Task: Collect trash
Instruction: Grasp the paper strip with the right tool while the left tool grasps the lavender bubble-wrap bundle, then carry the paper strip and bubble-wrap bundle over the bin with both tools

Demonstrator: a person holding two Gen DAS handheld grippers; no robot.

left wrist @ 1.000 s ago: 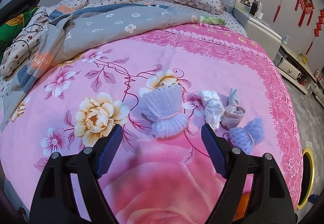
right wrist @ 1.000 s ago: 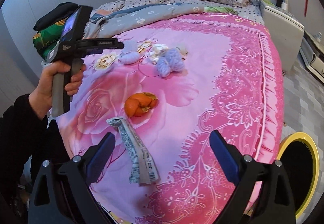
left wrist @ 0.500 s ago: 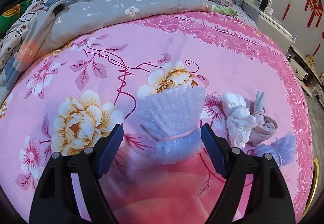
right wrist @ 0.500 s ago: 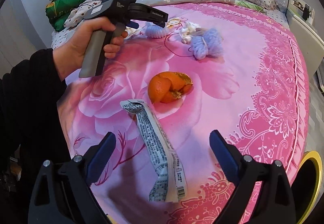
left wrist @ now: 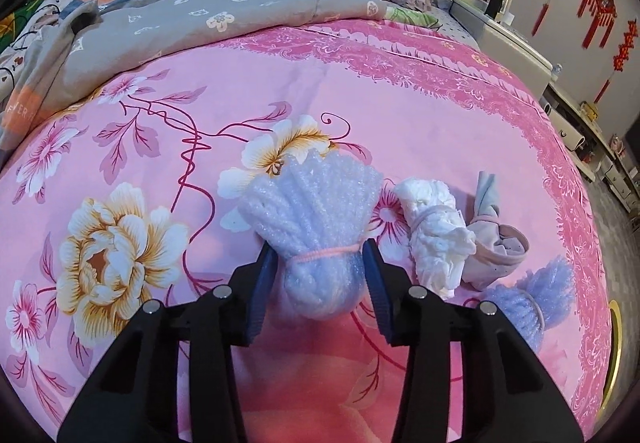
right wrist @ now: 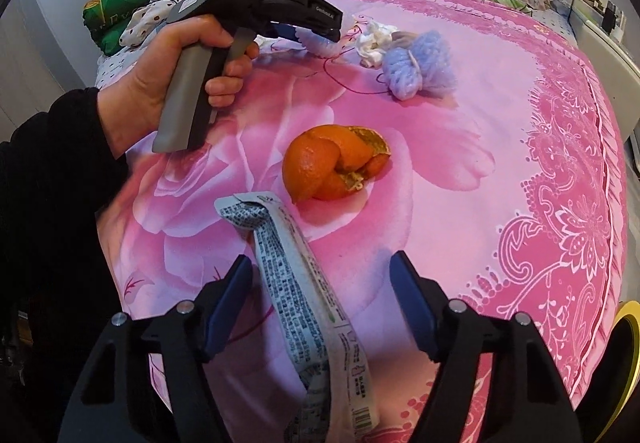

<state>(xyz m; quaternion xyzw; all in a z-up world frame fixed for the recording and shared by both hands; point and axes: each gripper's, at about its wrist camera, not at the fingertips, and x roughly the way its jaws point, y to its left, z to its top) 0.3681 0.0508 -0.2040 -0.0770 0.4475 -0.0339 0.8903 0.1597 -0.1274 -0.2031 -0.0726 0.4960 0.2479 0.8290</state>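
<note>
Six pieces of trash lie on the pink floral bedspread (left wrist: 400, 115), near its foot. The largest is the long flattened wrapper (right wrist: 304, 283), pale grey, twisted near its far end and covered in dense small print too fine to read, with a green-striped barcode patch at its near end. It runs between the fingers of the right gripper (right wrist: 322, 309), whose jaws have just been closing and stand about half apart; the blue pads sit either side of the wrapper without pressing on it.

Next is the white foam-net bundle (left wrist: 316, 227), fanned out at its far end, rounded at its near end, cinched by a pink band. The left gripper (left wrist: 320, 283) has just been closing too, and its blue pads now meet the bundle on both sides at the banded waist.

The orange peel (right wrist: 334, 163), curled and torn open, sits just beyond the wrapper's far end. To the right of the gripped bundle lie a lilac foam-net bundle (left wrist: 524, 303), a crumpled white tissue (left wrist: 436, 235) tied around its middle, and a small grey-pink cloth pouch (left wrist: 496, 243), all close together.

The left hand (right wrist: 172, 83) grips the grey handle of its tool, whose black body carries a small label reading "Data Acquisition System".
</note>
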